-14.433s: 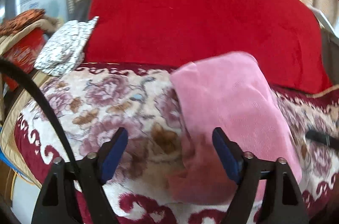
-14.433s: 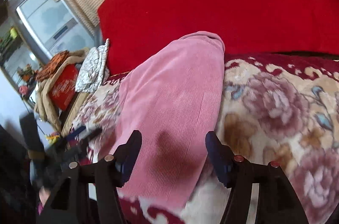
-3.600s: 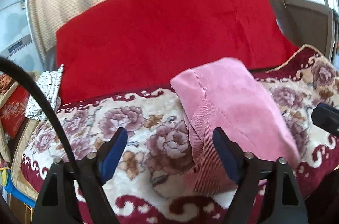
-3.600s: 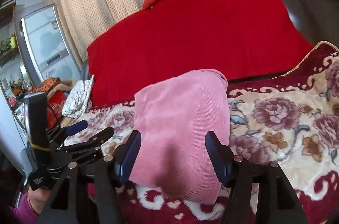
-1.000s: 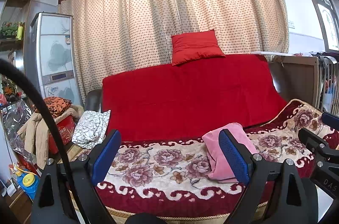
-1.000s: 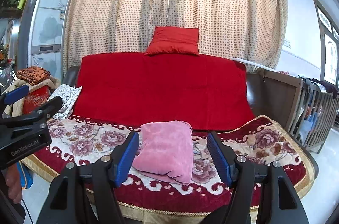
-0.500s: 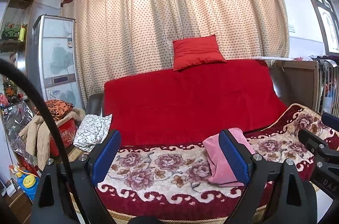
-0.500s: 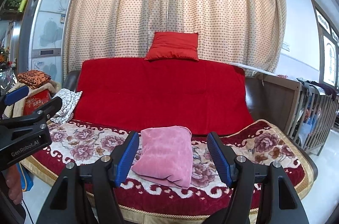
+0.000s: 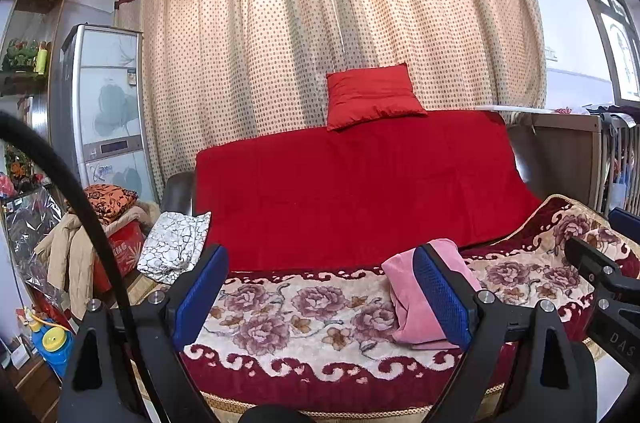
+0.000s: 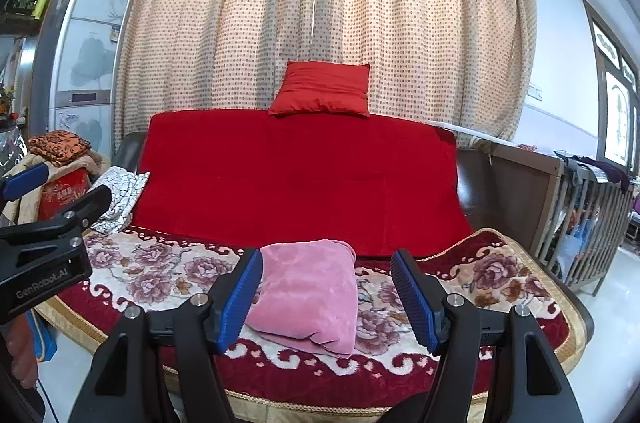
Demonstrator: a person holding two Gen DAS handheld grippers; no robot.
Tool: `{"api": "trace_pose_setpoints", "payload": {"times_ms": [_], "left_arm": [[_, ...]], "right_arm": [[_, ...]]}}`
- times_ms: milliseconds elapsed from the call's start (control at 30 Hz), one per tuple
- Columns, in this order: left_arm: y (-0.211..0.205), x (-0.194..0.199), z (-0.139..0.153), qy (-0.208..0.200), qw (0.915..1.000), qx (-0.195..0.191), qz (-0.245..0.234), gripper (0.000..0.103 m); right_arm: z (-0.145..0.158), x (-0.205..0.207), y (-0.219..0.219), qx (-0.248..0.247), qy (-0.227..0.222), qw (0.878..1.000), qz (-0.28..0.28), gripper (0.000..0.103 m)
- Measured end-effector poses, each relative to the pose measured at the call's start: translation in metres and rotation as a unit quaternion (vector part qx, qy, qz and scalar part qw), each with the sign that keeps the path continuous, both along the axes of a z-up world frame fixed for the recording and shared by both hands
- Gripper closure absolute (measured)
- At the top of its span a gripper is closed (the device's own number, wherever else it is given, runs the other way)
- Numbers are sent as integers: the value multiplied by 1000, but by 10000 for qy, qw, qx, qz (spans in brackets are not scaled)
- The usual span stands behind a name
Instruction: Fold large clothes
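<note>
On the near floral blanket [image 10: 160,275] I see the folded pink garment [image 10: 308,295] lying free; my left gripper [image 9: 320,295] and right gripper [image 10: 326,297] are both released, holding nothing.

Two hand-held grippers, the left hand-held gripper [image 9: 320,299] and the right hand-held gripper [image 10: 326,297]. One folded pink garment [image 10: 310,293], one floral blanket [image 10: 160,271], one red cushion [image 10: 322,89], one red sofa cover [image 10: 300,179], one white patterned cloth [image 10: 122,193], one fridge [image 10: 82,63].
</note>
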State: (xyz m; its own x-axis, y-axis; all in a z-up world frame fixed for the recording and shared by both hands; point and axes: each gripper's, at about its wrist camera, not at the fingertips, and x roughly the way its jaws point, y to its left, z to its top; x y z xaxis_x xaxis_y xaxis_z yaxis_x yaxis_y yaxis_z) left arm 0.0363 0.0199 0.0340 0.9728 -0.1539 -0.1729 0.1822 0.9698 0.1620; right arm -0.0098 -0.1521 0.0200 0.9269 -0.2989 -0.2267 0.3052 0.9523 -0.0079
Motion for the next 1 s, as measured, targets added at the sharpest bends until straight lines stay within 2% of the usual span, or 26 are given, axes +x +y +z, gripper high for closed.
{"api": "trace_pose_setpoints", "payload": {"times_ms": [633, 1000], "left_arm": [[-2, -4, 3, -45, 10000, 15, -59, 10], [-33, 19, -20, 380, 9977, 129, -545, 9]], "right_arm": [[1, -2, -4, 70, 94, 9997, -211, 32], [-12, 12, -26, 180, 341, 9985, -395, 30]]}}
